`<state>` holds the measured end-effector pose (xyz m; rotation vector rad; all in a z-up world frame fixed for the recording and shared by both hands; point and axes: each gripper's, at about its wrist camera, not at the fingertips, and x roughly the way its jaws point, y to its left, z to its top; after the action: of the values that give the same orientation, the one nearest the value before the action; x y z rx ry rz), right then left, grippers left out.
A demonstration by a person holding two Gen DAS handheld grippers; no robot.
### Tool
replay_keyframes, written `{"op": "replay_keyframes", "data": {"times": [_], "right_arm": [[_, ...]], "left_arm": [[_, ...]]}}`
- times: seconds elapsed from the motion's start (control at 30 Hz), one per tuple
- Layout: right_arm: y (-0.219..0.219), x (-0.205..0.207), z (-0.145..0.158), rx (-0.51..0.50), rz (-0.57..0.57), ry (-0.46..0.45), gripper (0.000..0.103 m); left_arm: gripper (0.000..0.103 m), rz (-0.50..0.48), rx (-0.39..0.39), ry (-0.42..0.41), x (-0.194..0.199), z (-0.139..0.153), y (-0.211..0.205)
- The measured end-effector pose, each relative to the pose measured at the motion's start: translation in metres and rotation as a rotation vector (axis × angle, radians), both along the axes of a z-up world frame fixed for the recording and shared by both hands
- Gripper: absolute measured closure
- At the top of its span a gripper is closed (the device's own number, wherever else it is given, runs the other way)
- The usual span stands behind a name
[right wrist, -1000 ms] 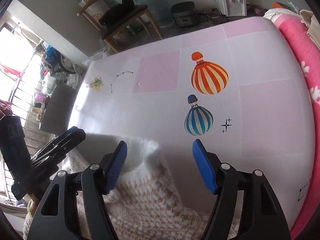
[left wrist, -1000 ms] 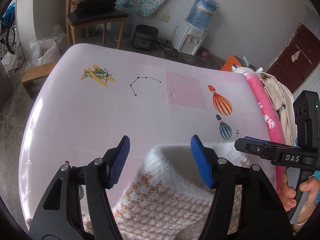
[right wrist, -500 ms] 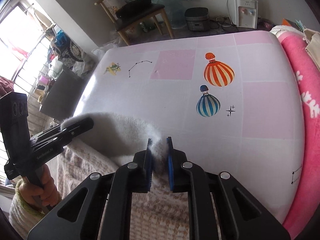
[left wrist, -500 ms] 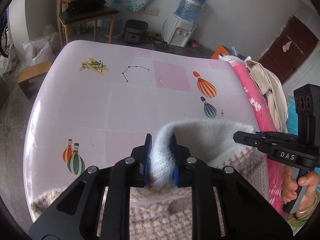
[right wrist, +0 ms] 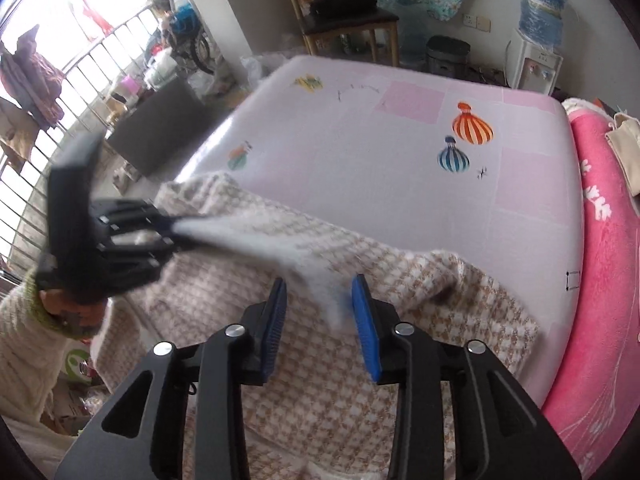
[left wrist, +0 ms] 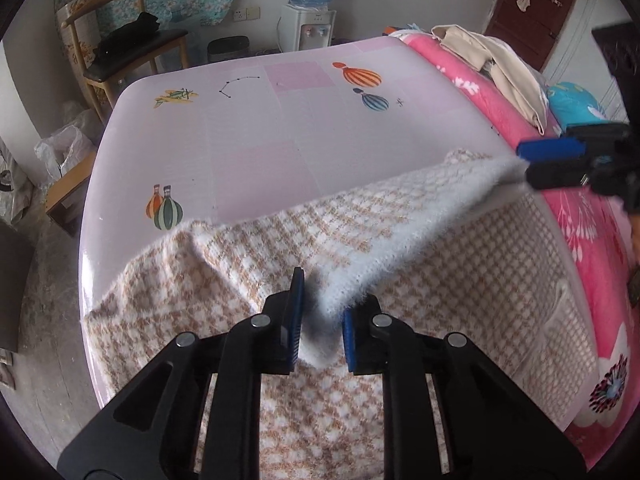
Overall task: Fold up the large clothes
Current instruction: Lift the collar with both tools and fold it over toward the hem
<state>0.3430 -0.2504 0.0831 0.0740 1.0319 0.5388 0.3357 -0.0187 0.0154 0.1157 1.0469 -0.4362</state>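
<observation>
Two sets of jaws bracket the fluffy white hem (left wrist: 420,216) of the checked knit garment (left wrist: 460,280). At six o'clock in its own view, the left gripper (left wrist: 320,322) is clamped on that hem. The right gripper (right wrist: 320,312) has just been opening its jaws, and the hem lies loose between them. Beyond, the garment sprawls over the near half of the bed (left wrist: 260,140), with bare sheet toward twelve o'clock. It looks soft, light and stretchy, so the thick hem corners seem the best place to pinch; held on one side only, it would likely droop.
</observation>
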Motion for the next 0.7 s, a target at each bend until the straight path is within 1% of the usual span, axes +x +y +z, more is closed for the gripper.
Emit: {"op": "replay_keyframes", "data": {"times": [0.07,0.13,0.17,0.2,0.23,0.27,0.3,0.33,0.37,0.4,0.47,0.53,0.57,0.6,0.7], "right_arm": [[0.001,0.007,0.013,0.086,-0.012,-0.012,0.065],[0.011,0.023,0.010,0.111,-0.029,0.018,0.066],[0.017,0.030,0.002,0.104,-0.040,0.047,0.066],[0.024,0.039,-0.010,0.079,-0.051,0.080,0.067],[0.030,0.043,-0.024,0.050,-0.058,0.110,0.075],[0.035,0.047,-0.040,0.030,-0.062,0.152,0.080],[0.038,0.050,-0.058,0.023,-0.064,0.207,0.082],[0.040,0.049,-0.076,0.024,-0.065,0.259,0.087],[0.042,0.046,-0.091,0.023,-0.060,0.294,0.089],[0.043,0.040,-0.099,0.025,-0.050,0.291,0.089],[0.043,0.029,-0.099,0.020,-0.023,0.236,0.089],[0.041,0.026,-0.102,0.038,-0.027,0.240,0.089],[0.040,0.027,-0.103,0.046,-0.032,0.244,0.089],[0.040,0.026,-0.104,0.046,-0.034,0.245,0.089],[0.044,0.021,-0.102,0.010,-0.031,0.219,0.089]], "left_arm": [[0.087,0.003,-0.001,-0.003,-0.002,-0.003,0.001],[0.087,0.008,-0.008,-0.010,-0.003,-0.004,0.001],[0.087,0.010,-0.014,-0.012,-0.004,-0.004,0.002],[0.086,0.012,-0.021,-0.011,-0.005,-0.005,0.002],[0.086,0.011,-0.028,-0.009,-0.006,-0.005,0.005],[0.084,0.011,-0.034,-0.008,-0.008,-0.005,0.008],[0.083,0.012,-0.045,-0.005,-0.011,-0.004,0.013],[0.082,0.013,-0.058,-0.003,-0.014,-0.002,0.020],[0.082,0.012,-0.076,-0.005,-0.018,0.002,0.027],[0.082,0.004,-0.102,-0.011,-0.022,0.007,0.033],[0.081,-0.011,-0.144,-0.048,-0.030,0.019,0.044],[0.081,-0.016,-0.154,-0.122,-0.033,0.032,0.049],[0.081,-0.011,-0.156,-0.140,-0.029,0.037,0.048],[0.081,0.000,-0.167,-0.138,-0.022,0.040,0.046],[0.081,0.021,-0.237,-0.110,0.002,0.041,0.033]]}}
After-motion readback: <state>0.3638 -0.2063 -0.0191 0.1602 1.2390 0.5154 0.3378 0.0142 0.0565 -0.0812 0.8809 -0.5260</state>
